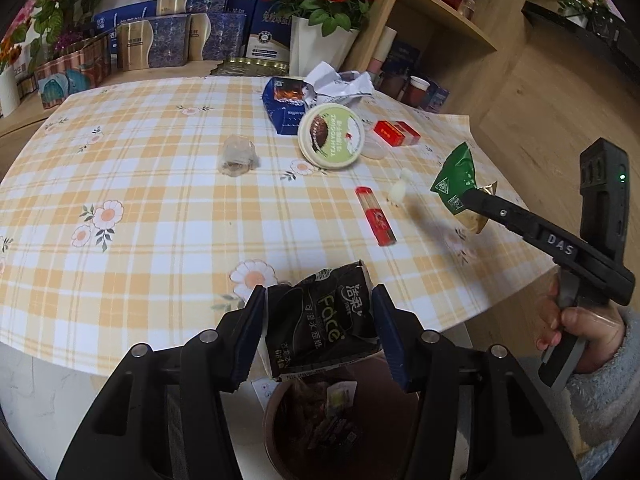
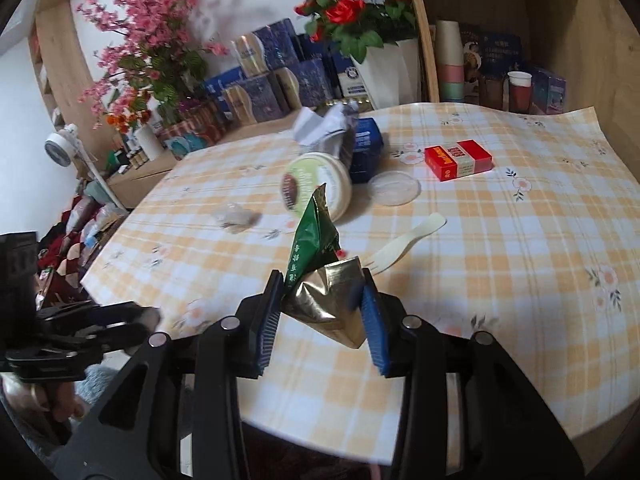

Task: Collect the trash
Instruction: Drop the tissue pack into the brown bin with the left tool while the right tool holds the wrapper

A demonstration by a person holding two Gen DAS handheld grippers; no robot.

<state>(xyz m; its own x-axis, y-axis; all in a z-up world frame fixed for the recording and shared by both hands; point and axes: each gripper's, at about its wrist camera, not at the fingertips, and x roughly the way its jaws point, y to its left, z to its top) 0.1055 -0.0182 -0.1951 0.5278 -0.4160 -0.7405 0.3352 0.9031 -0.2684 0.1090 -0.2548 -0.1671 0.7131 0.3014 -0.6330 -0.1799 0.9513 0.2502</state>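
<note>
My left gripper [image 1: 319,294] is shut on a black tissue pack [image 1: 320,324], held over the table's near edge. Right under it stands a brown bin [image 1: 276,428] with wrappers inside. My right gripper [image 2: 321,280] is shut on a crumpled green and gold wrapper [image 2: 316,248], lifted a little above the checked tablecloth [image 2: 500,264]. In the left wrist view the same wrapper [image 1: 458,178] hangs at the right table edge from the right gripper [image 1: 472,196], which a hand [image 1: 580,328] holds.
Loose on the table lie a yoghurt tub [image 1: 331,136], a red box [image 1: 397,133], a red tube [image 1: 375,216], a plastic fork [image 2: 404,244], a clear lid [image 2: 394,188], a blue carton [image 1: 284,106], crumpled paper [image 1: 340,82] and a clear plastic scrap [image 1: 238,156]. Boxes and flower pots line the back.
</note>
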